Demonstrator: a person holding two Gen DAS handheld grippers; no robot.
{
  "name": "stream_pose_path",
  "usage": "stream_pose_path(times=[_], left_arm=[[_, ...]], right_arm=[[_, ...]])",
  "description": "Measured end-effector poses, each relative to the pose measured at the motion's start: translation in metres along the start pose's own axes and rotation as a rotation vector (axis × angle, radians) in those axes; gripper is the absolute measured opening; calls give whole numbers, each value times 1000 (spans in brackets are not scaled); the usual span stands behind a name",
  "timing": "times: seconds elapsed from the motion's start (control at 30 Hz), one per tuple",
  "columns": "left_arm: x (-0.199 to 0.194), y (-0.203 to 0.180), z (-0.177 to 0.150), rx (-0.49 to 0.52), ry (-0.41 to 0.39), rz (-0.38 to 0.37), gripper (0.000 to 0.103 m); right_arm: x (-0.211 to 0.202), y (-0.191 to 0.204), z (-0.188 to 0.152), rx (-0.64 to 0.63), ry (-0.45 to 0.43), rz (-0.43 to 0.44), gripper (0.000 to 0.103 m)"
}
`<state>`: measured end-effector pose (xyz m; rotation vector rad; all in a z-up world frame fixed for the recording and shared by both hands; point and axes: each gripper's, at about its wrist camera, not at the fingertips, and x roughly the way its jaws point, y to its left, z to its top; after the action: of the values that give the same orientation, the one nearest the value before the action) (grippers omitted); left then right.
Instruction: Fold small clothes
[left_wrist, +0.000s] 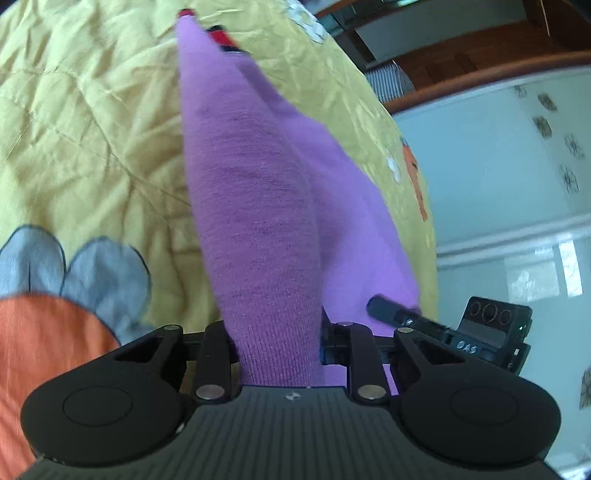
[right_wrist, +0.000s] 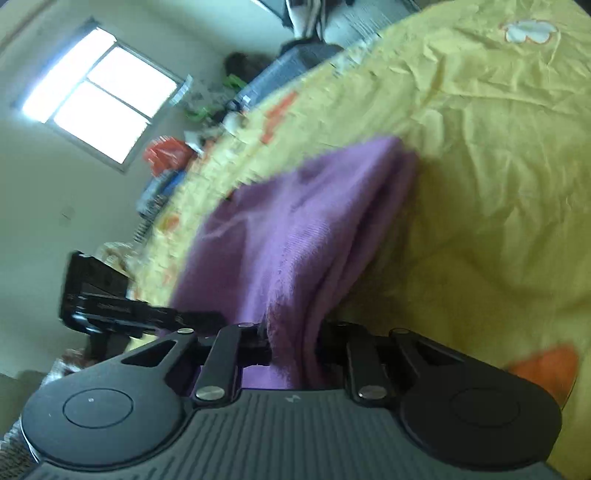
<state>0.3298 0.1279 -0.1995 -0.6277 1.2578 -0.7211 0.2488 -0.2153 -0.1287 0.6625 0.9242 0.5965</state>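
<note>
A purple knitted garment (left_wrist: 255, 206) hangs stretched above a yellow bedspread (left_wrist: 92, 129). My left gripper (left_wrist: 277, 343) is shut on one end of it, the cloth bunched between the jaws. At the far end of the cloth a red-tipped part of the other gripper (left_wrist: 221, 35) shows. In the right wrist view my right gripper (right_wrist: 291, 343) is shut on the same purple garment (right_wrist: 295, 229), which drapes in folds away from the jaws over the bedspread (right_wrist: 498, 166). The fingertips of both grippers are hidden by the fabric.
The bedspread carries grey and orange appliqué shapes (left_wrist: 99, 280) near my left gripper. Past the bed's edge are a tiled floor (left_wrist: 498, 206) and wooden furniture (left_wrist: 480, 44). The right wrist view shows a window (right_wrist: 99, 99) and cluttered items (right_wrist: 207, 122) beyond the bed.
</note>
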Motion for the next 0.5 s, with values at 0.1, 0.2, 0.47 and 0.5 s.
stream_pose_path(times=[0.1, 0.2, 0.47, 0.5], left_arm=[[-17, -13, -15, 29, 41, 1, 26], [-29, -24, -35, 50, 79, 10, 26], [-40, 2, -137, 83, 155, 59, 58], [-46, 6, -144, 66, 131, 28, 69]], right_arm=[[-20, 20, -22, 17, -20, 30, 16], [-44, 37, -57, 23, -35, 33, 16], [-64, 41, -138, 5, -85, -155, 89], [-67, 37, -138, 8, -122, -141, 90]])
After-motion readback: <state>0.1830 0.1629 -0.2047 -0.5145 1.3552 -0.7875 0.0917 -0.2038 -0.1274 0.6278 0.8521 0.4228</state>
